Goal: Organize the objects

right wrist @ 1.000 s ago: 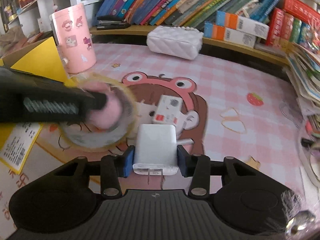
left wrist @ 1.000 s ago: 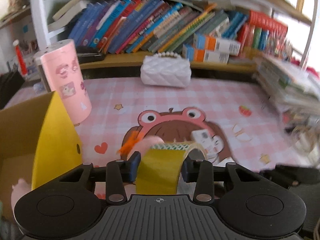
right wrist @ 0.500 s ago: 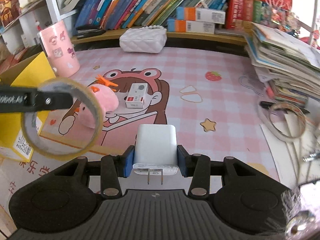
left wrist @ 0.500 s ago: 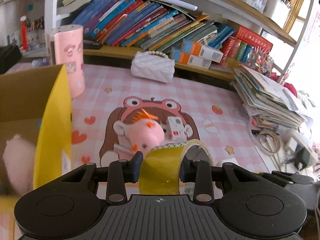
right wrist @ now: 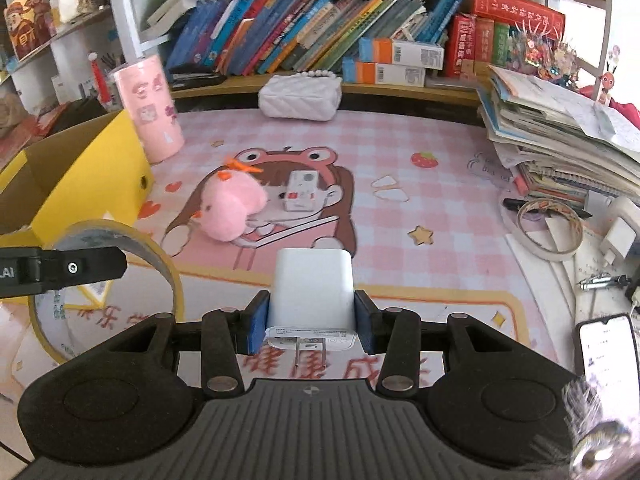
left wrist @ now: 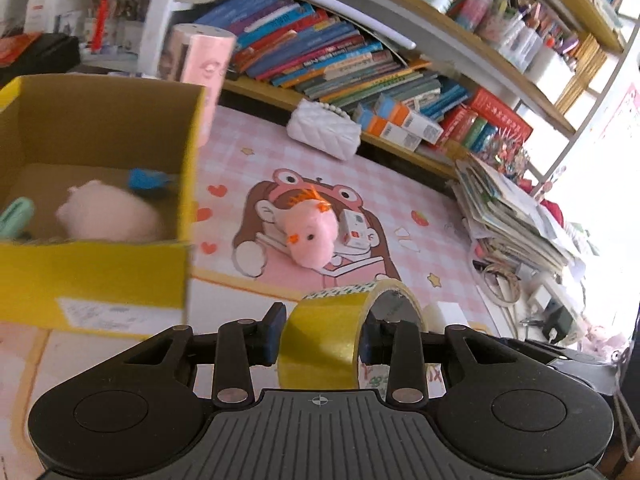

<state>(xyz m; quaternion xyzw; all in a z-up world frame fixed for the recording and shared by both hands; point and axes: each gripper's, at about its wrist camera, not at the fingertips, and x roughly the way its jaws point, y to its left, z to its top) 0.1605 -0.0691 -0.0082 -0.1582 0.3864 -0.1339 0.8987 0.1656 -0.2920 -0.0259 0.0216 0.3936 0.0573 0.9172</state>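
My left gripper (left wrist: 320, 336) is shut on a yellow tape roll (left wrist: 324, 332), held above the mat's front edge; the roll also shows in the right wrist view (right wrist: 160, 268). My right gripper (right wrist: 311, 320) is shut on a white charger plug (right wrist: 312, 292), prongs pointing back at me. A yellow cardboard box (left wrist: 100, 280) stands at the left, open, with a pink plush (left wrist: 108, 216) and small blue and green items inside. A pink plush with orange tuft (right wrist: 230, 208) and a small white box (right wrist: 302, 191) lie on the pink mat (right wrist: 400, 152).
A pink cylinder (right wrist: 148, 112) stands behind the box. A white quilted purse (right wrist: 300, 96) sits at the back by the bookshelf. Stacked papers (right wrist: 560, 140), a tape ring (right wrist: 548, 232), a white adapter (right wrist: 618, 236) and a phone (right wrist: 608, 356) are at the right.
Both grippers have risen and pulled back from the mat with their objects. The left view has turned left, so the box's inside now shows.
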